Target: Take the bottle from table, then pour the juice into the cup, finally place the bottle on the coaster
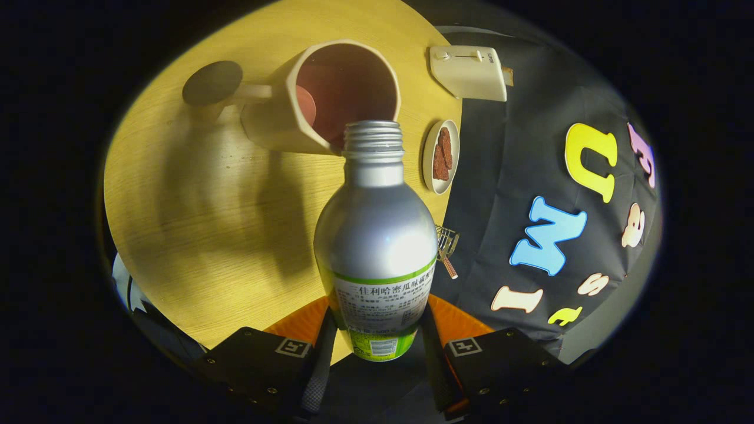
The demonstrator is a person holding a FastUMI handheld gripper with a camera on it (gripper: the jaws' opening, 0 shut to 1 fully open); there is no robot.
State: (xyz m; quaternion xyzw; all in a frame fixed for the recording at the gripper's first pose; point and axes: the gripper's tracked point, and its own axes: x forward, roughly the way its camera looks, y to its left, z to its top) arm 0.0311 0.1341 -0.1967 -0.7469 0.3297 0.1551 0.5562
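Wooden tabletop [194,224] is lying under us while we are holding the bottle [377,235] in the gripper [377,359], its fingers closed on the labelled base. We are tilting the open neck over the cup [330,94], its mouth just past the rim, so juice should fall inside. Any stream is hidden behind the neck. Beyond the cup, a dark coaster [213,82] is waiting; a small dish [440,156] is sitting beside it.

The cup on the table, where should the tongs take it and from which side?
Judging by its pose, take the cup by its handle, coming from the side facing the dark coaster. The handle juts out there, unobstructed; the body looks wide. The tongs are now shut on the bottle.
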